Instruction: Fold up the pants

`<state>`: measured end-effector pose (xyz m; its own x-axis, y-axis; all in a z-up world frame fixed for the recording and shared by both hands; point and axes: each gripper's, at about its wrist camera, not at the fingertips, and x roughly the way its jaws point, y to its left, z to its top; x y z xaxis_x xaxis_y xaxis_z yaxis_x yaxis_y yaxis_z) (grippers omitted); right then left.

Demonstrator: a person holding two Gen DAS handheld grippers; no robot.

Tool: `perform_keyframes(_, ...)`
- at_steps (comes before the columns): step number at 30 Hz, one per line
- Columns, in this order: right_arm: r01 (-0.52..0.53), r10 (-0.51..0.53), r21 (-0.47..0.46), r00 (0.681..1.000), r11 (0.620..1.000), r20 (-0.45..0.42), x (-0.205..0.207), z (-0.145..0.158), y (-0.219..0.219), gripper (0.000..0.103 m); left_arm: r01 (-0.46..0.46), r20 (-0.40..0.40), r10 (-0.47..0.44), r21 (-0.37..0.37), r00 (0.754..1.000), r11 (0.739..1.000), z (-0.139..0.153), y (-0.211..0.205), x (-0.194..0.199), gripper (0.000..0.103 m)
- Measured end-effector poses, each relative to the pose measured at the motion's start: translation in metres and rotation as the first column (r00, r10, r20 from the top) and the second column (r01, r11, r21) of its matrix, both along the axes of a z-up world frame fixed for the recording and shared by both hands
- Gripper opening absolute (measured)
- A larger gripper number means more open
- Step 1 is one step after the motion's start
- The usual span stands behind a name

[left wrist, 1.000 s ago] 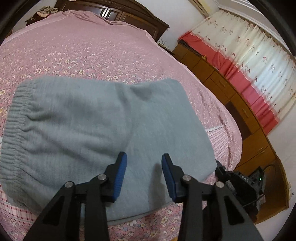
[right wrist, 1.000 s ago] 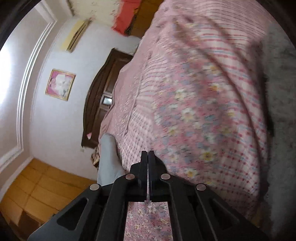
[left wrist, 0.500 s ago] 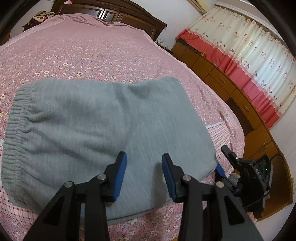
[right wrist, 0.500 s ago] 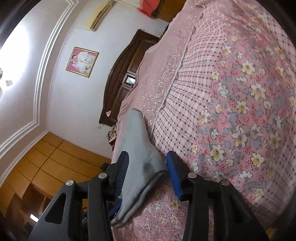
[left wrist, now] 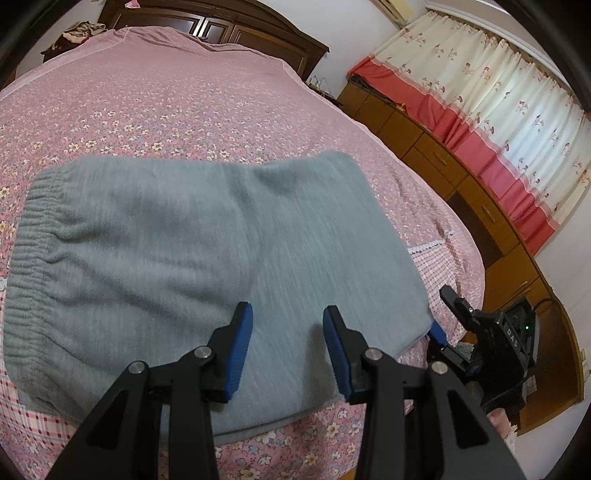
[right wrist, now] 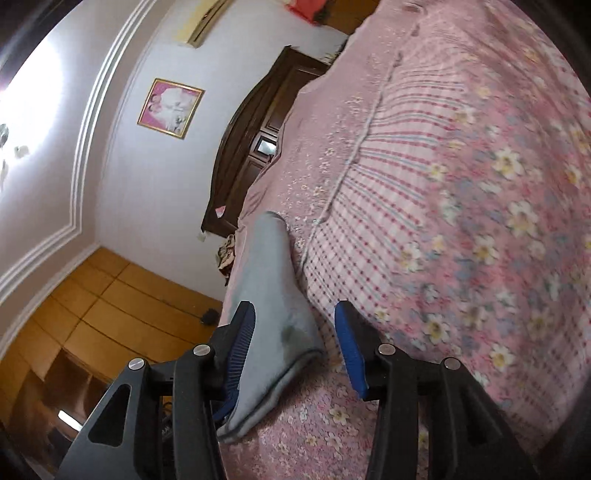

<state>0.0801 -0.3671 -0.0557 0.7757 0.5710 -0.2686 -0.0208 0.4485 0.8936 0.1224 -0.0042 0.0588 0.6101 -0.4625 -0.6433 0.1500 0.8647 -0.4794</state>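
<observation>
The grey pants point(left wrist: 192, 251) lie folded flat on the pink flowered bed point(left wrist: 166, 99), elastic waistband at the left. My left gripper point(left wrist: 287, 345) hovers open above their near edge, nothing between its blue pads. The right gripper point(left wrist: 447, 332) shows at the pants' near right corner. In the right wrist view the right gripper point(right wrist: 295, 341) is open, turned on its side, and a corner of the pants point(right wrist: 269, 295) sits between its fingers, gripped by neither.
A dark wooden headboard point(left wrist: 236, 22) closes the far end of the bed. Wooden cabinets point(left wrist: 461, 184) and red-and-cream curtains point(left wrist: 498, 110) run along the right. The bed's edge drops off near the right gripper. A framed picture point(right wrist: 170, 108) hangs on the wall.
The right gripper was shut a second ago and has opened, with the pants' corner now lying free between its fingers. The left gripper stayed open and pulled back slightly.
</observation>
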Motion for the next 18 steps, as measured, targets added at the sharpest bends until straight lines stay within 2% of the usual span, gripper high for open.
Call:
perform_keyframes(3, -0.028, 0.028, -0.012, 0.999, 1.000, -0.033, -0.002, -0.004, 0.002, 0.046, 0.003, -0.002, -0.003, 0.003, 1.000, 1.000, 0.000, 0.001, -0.001, 0.041)
perform_keyframes(5, -0.056, 0.057, 0.012, 0.998, 0.998, -0.042, -0.005, -0.009, 0.009, 0.046, 0.002, 0.002, -0.002, 0.002, 1.000, 1.000, 0.000, 0.002, -0.001, 0.041)
perform_keyframes(8, -0.101, 0.102, 0.031, 0.994, 0.994, -0.039, -0.006, -0.014, 0.015, 0.046, -0.001, -0.001, 0.001, 0.002, 1.000, 1.000, 0.000, 0.003, -0.001, 0.041)
perform_keyframes(13, -0.103, 0.104, 0.056, 0.994, 0.993, -0.021, 0.013, -0.015, 0.023, 0.046, -0.005, -0.003, 0.005, 0.003, 1.000, 1.000, 0.001, 0.004, -0.001, 0.041)
perform_keyframes(14, -0.101, 0.102, 0.061, 0.995, 0.993, -0.021, 0.017, -0.015, 0.025, 0.043, -0.008, -0.003, 0.008, 0.003, 1.000, 1.000, 0.001, 0.004, -0.001, 0.041)
perform_keyframes(17, -0.086, 0.087, 0.032, 0.995, 0.996, -0.051, 0.020, -0.014, 0.025, 0.013, -0.012, -0.006, 0.012, 0.004, 1.000, 1.000, 0.001, 0.004, -0.002, 0.041)
perform_keyframes(18, -0.080, 0.082, 0.028, 0.995, 0.996, -0.055, 0.021, -0.011, 0.025, 0.012, -0.010, -0.008, 0.010, 0.004, 1.000, 1.000, 0.002, 0.004, -0.002, 0.042)
